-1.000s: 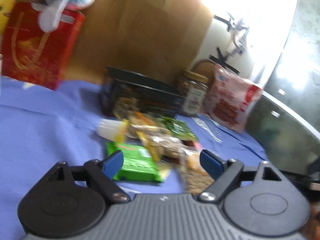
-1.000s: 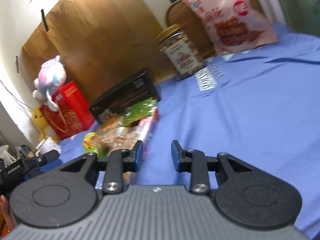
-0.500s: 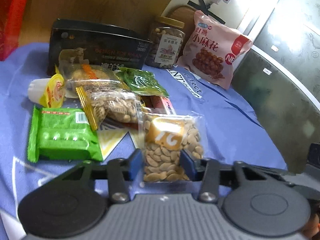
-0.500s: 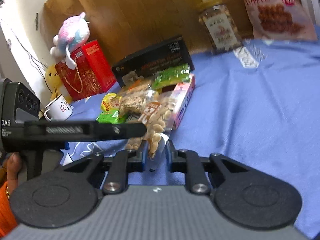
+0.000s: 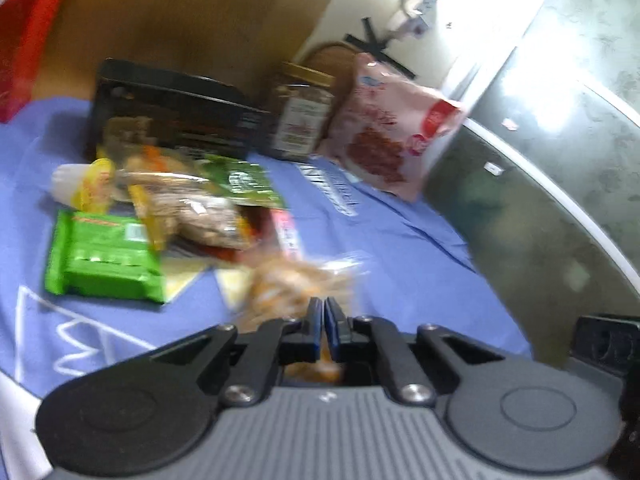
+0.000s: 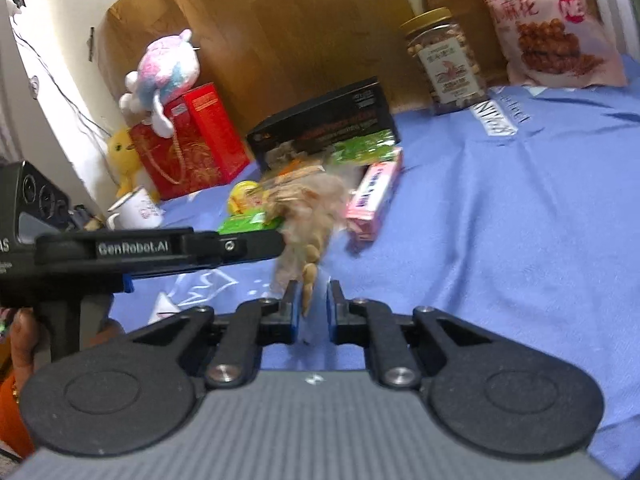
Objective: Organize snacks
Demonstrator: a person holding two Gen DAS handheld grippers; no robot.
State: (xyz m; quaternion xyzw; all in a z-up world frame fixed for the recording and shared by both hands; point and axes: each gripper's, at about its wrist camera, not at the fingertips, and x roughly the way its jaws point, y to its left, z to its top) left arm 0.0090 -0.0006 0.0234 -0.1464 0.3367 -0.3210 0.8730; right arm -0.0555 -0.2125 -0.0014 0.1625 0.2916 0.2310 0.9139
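My left gripper (image 5: 323, 308) is shut on a clear bag of peanuts (image 5: 296, 286), blurred by motion, and holds it just above the blue cloth (image 5: 400, 248). The same peanut bag (image 6: 310, 216) shows in the right wrist view, hanging from the left gripper's fingers (image 6: 240, 246). My right gripper (image 6: 312, 298) is narrowly open, its jaws on either side of the bag's lower tip without closing on it. A pile of snacks lies behind: a green packet (image 5: 104, 256), a nut bag (image 5: 200, 216), a pink box (image 6: 374, 196).
A black box (image 6: 324, 120), a nut jar (image 6: 444, 60) and a pink snack bag (image 6: 548, 24) stand at the back. A red gift bag (image 6: 188, 140) with plush toys and a white mug (image 6: 134, 210) stand at the left. A dark table edge (image 5: 540, 208) runs on the right.
My left gripper has shut on the peanut bag and lifted it off the pile. My right gripper's jaws have opened slightly around the bag's lower end.
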